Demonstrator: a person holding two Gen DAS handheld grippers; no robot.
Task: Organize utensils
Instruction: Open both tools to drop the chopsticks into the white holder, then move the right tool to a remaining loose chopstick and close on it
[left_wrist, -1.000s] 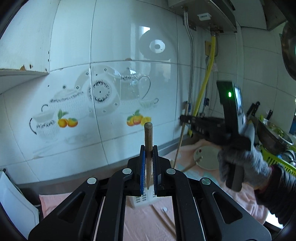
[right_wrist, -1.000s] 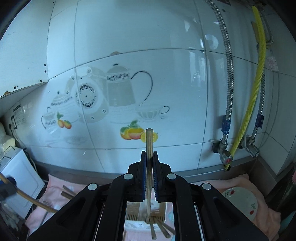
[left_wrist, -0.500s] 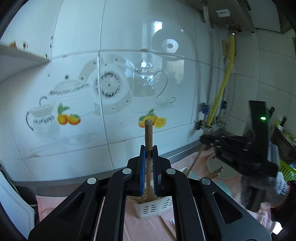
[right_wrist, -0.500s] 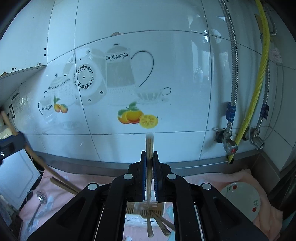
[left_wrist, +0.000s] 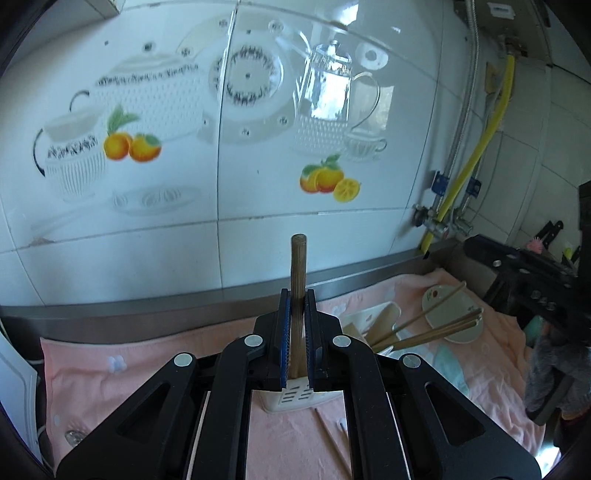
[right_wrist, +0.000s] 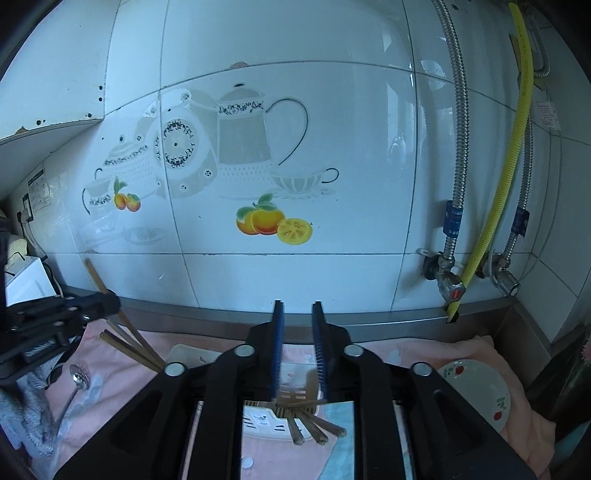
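My left gripper (left_wrist: 297, 314) is shut on a brown wooden chopstick (left_wrist: 298, 266) that stands upright between the blue pads. Below it a white slotted utensil holder (left_wrist: 295, 397) lies on the pink cloth, with several chopsticks (left_wrist: 424, 332) poking out to the right. My right gripper (right_wrist: 298, 347) is opening. A blurred chopstick (right_wrist: 313, 382) shows low between its jaws, free of the pads, over the holder (right_wrist: 266, 421). Chopstick ends (right_wrist: 314, 434) stick out of that holder. The left gripper (right_wrist: 107, 301) appears at the left edge with its chopstick (right_wrist: 94, 275).
A small flowered plate (right_wrist: 476, 391) lies on the pink cloth (right_wrist: 461, 350) at the right. A metal spoon (right_wrist: 79, 380) rests at the left, beside more slanting chopsticks (right_wrist: 129, 347). Tiled wall, steel ledge, valves and a yellow hose (right_wrist: 506, 177) close off the back.
The right gripper's jaws have parted and let go of the chopstick they held upright. The left gripper has come down and closer to the holder, still gripping its chopstick.
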